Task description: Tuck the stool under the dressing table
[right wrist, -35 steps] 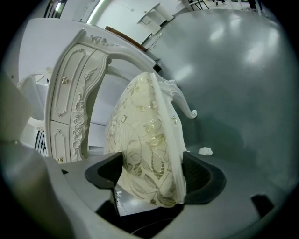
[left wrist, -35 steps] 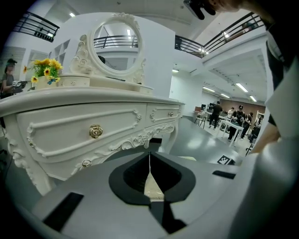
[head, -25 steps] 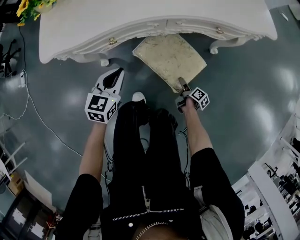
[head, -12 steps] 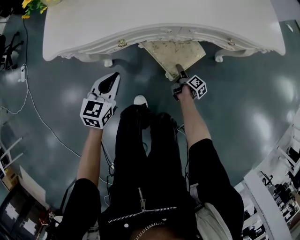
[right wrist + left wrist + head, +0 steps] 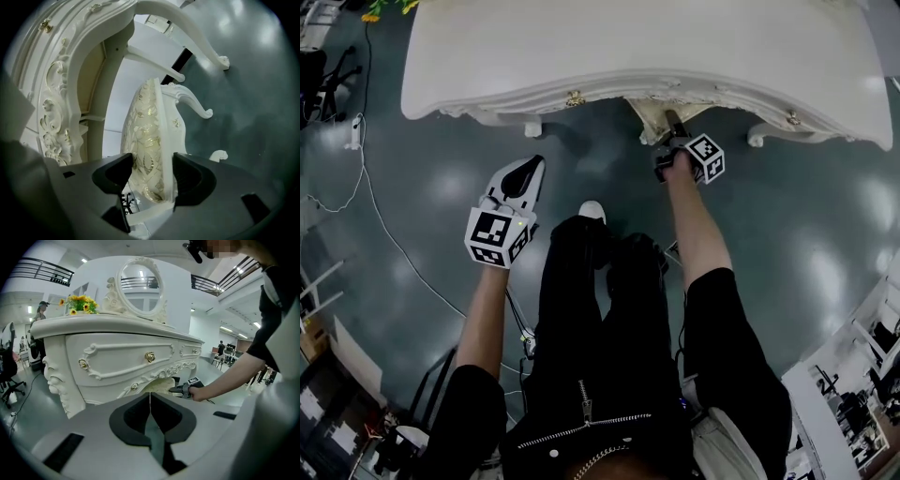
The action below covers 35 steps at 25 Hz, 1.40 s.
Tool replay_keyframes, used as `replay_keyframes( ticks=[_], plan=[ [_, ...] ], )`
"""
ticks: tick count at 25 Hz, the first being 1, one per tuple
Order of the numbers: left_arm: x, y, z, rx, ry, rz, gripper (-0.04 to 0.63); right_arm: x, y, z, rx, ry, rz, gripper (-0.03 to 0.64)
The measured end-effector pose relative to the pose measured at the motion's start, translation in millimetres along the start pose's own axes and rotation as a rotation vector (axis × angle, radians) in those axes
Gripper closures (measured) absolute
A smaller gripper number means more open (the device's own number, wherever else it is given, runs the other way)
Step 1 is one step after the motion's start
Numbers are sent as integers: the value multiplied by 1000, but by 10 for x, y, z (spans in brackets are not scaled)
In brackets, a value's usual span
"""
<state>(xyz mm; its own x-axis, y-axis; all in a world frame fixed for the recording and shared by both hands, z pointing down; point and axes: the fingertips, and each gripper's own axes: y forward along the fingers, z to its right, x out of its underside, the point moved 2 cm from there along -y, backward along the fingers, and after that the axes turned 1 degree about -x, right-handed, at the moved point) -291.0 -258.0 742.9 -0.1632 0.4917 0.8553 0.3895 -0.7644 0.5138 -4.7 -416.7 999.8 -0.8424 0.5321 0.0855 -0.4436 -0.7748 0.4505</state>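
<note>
Left gripper (image 5: pixel 532 167) closed; right gripper (image 5: pixel 674 122), just closing, seemingly clamps stool (image 5: pixel 147 136).

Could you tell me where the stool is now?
Head view, right of centre: the stool sits mostly under the dressing table, only its near corner showing.

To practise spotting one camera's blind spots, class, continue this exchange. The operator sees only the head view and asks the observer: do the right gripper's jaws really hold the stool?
Observer: Yes. In its own view the right gripper has its jaws, which have just been closing, clamped on the padded seat edge of the stool.
Operator: And the left gripper?
Observer: Its jaws are together, with nothing between them.
Operator: What does the table carry?
Observer: An oval mirror stands on it, beyond your frame.
</note>
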Motion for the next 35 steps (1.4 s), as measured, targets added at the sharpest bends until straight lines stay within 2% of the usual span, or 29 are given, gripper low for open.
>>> replay_keyframes(
  ticks=[5,9,12,15,17,21,27,30,35],
  plan=[
    [83,-19,-63,-25,-19,-3,572,-35,209,-176,-49,-25,14,370],
    [48,-69,-18,-26,-34,-10,572,-32,46,-243,-33,-122,18,422],
    [-102,-189,119,-22,-56,-9,572,47,-296,-382,11,-296,-41,450],
    [-380,-302,269,-12,-74,9,572,74,-711,-679,31,-502,-97,554],
    [-610,-415,384,-5,-80,25,572,134,-1035,-929,20,-602,-136,607],
    [-1113,-718,674,6,-76,44,572,402,-1875,-1367,-14,-797,-247,614],
    [-1916,-1226,1027,2,-17,94,572,384,-2975,-2077,33,-1071,-281,614],
    [-2221,-1448,1189,-10,-9,123,572,264,-3365,-2451,23,-1146,-234,614],
    [-2629,-1770,1374,-12,26,182,572,202,-3788,-3218,-65,-1235,-108,614]
  ],
)
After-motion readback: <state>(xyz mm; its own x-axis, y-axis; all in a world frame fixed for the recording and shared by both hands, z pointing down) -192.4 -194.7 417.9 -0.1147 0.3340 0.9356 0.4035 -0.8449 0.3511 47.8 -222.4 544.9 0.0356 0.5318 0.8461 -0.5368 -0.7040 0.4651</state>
